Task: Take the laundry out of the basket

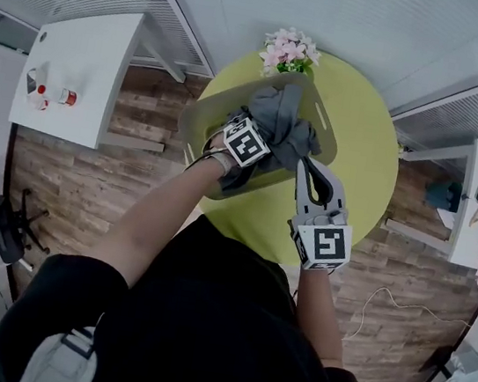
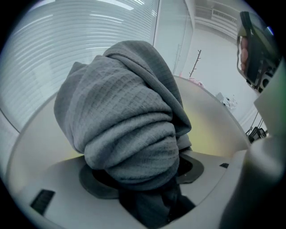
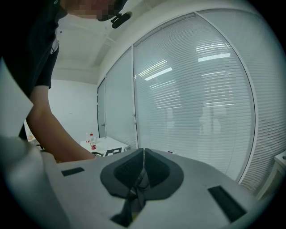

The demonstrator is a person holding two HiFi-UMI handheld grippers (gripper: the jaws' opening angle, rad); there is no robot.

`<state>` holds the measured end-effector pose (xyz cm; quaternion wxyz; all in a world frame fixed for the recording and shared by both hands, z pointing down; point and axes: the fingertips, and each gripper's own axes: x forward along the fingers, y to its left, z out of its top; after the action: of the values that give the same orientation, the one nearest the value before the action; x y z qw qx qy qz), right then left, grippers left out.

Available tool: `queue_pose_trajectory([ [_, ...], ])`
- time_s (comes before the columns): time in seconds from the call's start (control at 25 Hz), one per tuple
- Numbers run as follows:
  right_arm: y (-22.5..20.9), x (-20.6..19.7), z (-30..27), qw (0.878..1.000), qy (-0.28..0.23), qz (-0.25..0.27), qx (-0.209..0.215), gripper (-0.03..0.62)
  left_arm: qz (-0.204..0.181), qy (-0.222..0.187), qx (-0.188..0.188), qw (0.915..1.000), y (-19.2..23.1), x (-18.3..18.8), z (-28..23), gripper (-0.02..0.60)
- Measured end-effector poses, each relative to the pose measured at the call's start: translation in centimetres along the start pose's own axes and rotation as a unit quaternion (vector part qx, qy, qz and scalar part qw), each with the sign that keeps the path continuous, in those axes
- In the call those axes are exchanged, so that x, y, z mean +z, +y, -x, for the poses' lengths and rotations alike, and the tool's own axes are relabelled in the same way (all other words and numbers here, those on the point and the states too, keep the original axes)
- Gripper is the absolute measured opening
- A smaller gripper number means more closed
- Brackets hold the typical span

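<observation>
Green counter (image 1: 367,138): left gripper (image 1: 256,135) fingers clamped on grey laundry (image 2: 129,116), right gripper (image 3: 142,165) fingers shut, empty; lift clear of basket (image 1: 197,126) rim.

— Where does the head view sit?
— High overhead, facing steeply down on the round green table (image 1: 359,159) at frame centre.
— And the gripper views?
— The left is close against the grey cloth (image 2: 129,120), also seen overhead. The right faces window blinds (image 3: 201,89) and shares the white side table (image 3: 105,144) with the head view's upper left.
</observation>
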<state>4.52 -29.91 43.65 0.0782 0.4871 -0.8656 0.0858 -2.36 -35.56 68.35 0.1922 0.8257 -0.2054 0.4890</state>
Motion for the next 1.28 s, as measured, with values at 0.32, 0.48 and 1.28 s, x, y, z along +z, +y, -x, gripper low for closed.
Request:
queue_pose_trajectory([
  [0.32, 0.3, 1.1, 1.2, 0.999, -0.017, 0.005, 0.029, 0.025, -0.012, -0.013, 0.04, 0.999, -0.5, 3.0, 5.4, 0.337],
  [0.48, 0.1, 2.2, 2.0, 0.999, -0.03, 0.015, 0.039, 0.025, -0.025, -0.007, 0.035, 0.9991, -2.2, 3.7, 7.6, 0.337],
  [1.28, 1.0, 7.1, 7.4, 0.992, -0.104, 0.055, 0.037, 0.025, -0.108, -0.001, 0.082, 0.9907, -11.8, 7.0, 19.2, 0.337],
])
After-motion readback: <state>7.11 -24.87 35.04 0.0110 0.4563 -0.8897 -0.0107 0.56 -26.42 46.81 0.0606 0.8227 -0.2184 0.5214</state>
